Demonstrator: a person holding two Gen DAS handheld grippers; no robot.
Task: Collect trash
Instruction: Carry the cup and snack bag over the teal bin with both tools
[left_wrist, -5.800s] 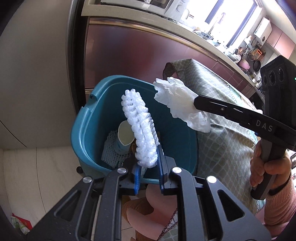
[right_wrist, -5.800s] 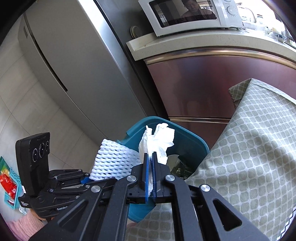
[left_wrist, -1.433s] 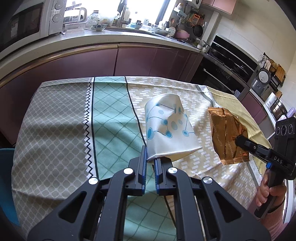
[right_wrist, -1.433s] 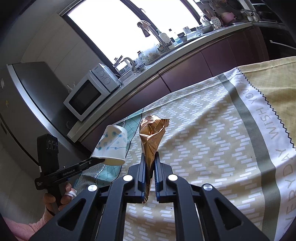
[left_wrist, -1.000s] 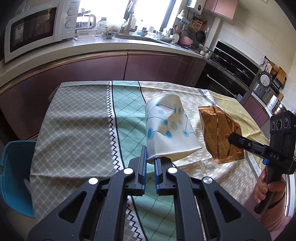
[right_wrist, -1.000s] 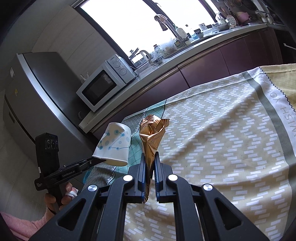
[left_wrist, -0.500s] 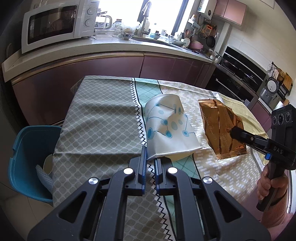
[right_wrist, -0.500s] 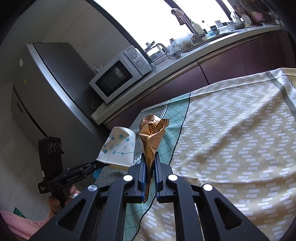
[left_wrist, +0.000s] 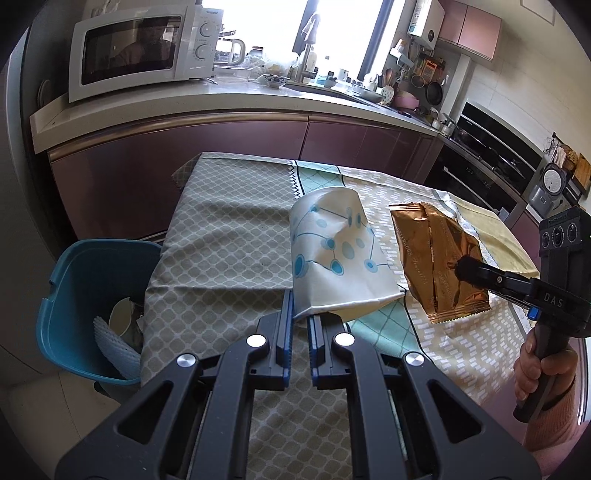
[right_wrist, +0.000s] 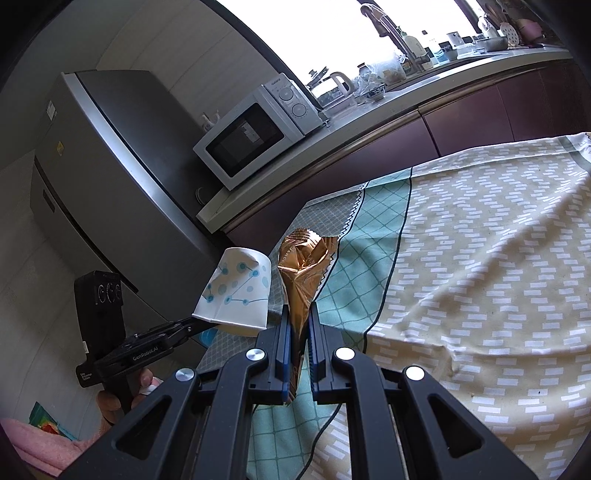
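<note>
Left gripper (left_wrist: 300, 314) clamped on crushed paper cup (left_wrist: 336, 251), right gripper (right_wrist: 298, 325) on copper wrapper (right_wrist: 303, 273) (both jutting beyond fingertips), over tablecloth (left_wrist: 229, 240).

White paper cup (left_wrist: 338, 254) dotted blue, copper-gold foil wrapper (left_wrist: 437, 258), teal bin (left_wrist: 74, 291), patchwork tablecloth (left_wrist: 229, 243) of grey lattice, mint grid, beige dashes, white microwave (left_wrist: 144, 48).

bin (left_wrist: 70, 280) left of table (left_wrist: 229, 240), cup (left_wrist: 120, 319) inside
</note>
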